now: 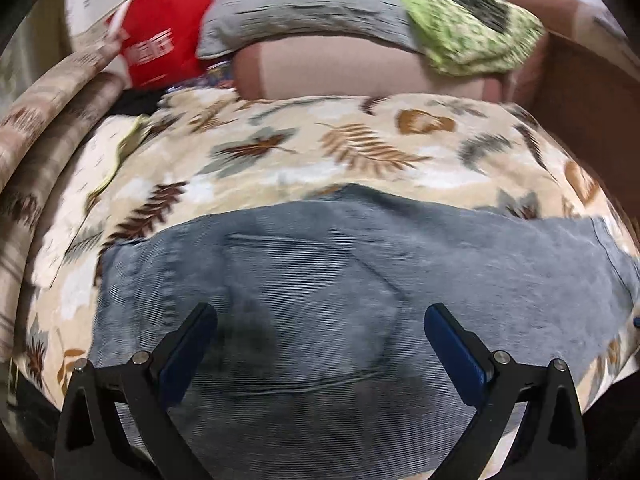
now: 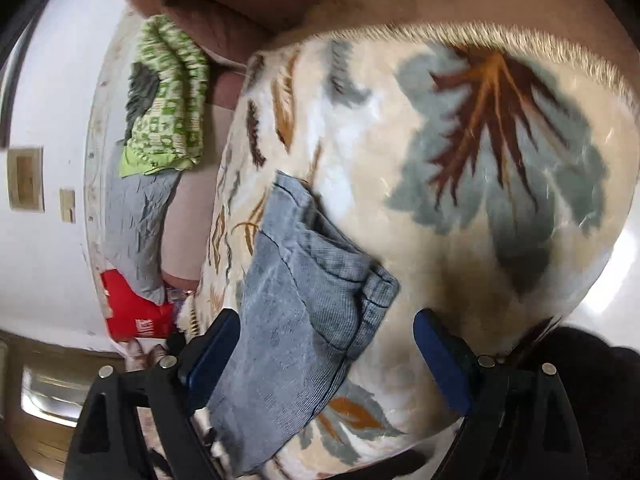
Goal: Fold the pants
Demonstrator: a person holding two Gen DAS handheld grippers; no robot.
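Note:
Faded blue denim pants [image 1: 320, 280] lie flat across a cream leaf-print blanket [image 1: 340, 148], back pocket up. My left gripper [image 1: 320, 316] is open just above the pocket area, holding nothing. In the right wrist view the pants [image 2: 296, 312] show a folded end with hem and seam. My right gripper [image 2: 326, 324] is open over that end, its left finger [image 2: 212, 344] beside the denim edge, gripping nothing.
A grey pillow [image 1: 312, 4], a green patterned cloth [image 1: 472, 28] and a red bag [image 1: 160, 44] lie at the bed's far side. A patterned sofa arm [image 1: 44, 132] stands left and a wooden board [image 1: 580, 96] right. A white wall [image 2: 44, 240] borders the bed.

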